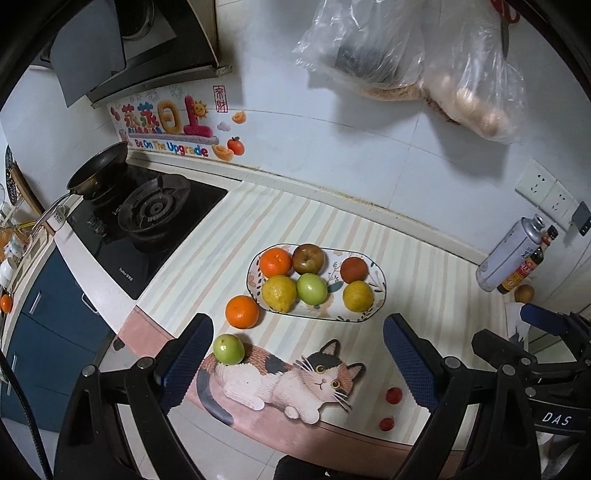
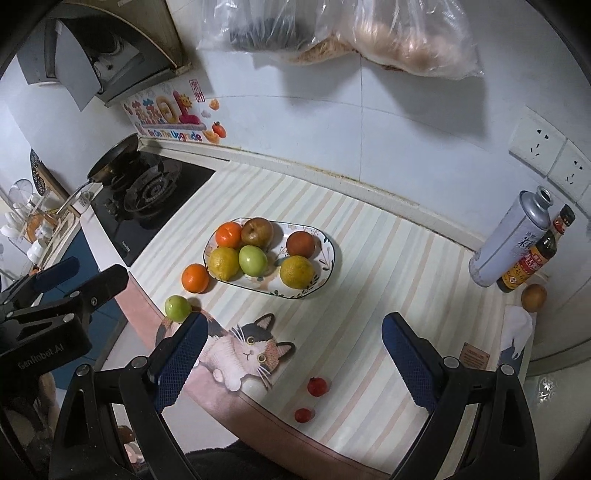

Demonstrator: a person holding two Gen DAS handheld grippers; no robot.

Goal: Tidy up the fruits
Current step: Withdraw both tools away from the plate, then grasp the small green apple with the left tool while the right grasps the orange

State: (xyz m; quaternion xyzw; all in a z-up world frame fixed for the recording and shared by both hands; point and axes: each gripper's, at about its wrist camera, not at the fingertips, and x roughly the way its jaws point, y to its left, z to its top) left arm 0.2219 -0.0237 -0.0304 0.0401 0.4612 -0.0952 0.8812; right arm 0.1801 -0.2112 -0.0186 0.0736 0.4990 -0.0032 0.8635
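At the far left a dark frying pan (image 1: 98,168) sits on the back burner of the black gas hob (image 1: 147,229), its long handle reaching off toward the edge. The striped cat-print mat (image 1: 424,266) covers the surface to the right of the hob. Near its front left edge a green fruit (image 1: 228,349) lies alone, and just behind it a loose orange (image 1: 242,312) rests just beside the rim of the patterned oval plate (image 1: 376,306). The plate holds six fruits: in the back row an orange (image 1: 275,262), a brownish apple (image 1: 308,259) and a reddish-brown fruit (image 1: 354,270); in front a lemon (image 1: 279,292), a green fruit (image 1: 312,288) and a yellow citrus (image 1: 358,296). Two small red fruits (image 2: 317,386) lie apart near the front edge; what kind they are is hard to make out.

The left gripper (image 1: 297,365) hangs above the cat picture with its jaws wide apart and nothing between them. The right gripper (image 2: 295,362) is likewise above the mat, jaws apart and empty.

At the far right a silver canister (image 2: 509,240) and a dark sauce bottle (image 2: 532,258) stand by the wall, with a brown round fruit (image 2: 533,297) in front. Above, clear plastic bags (image 2: 369,33) hang against the tiles, their tops cut off and contents blurred.
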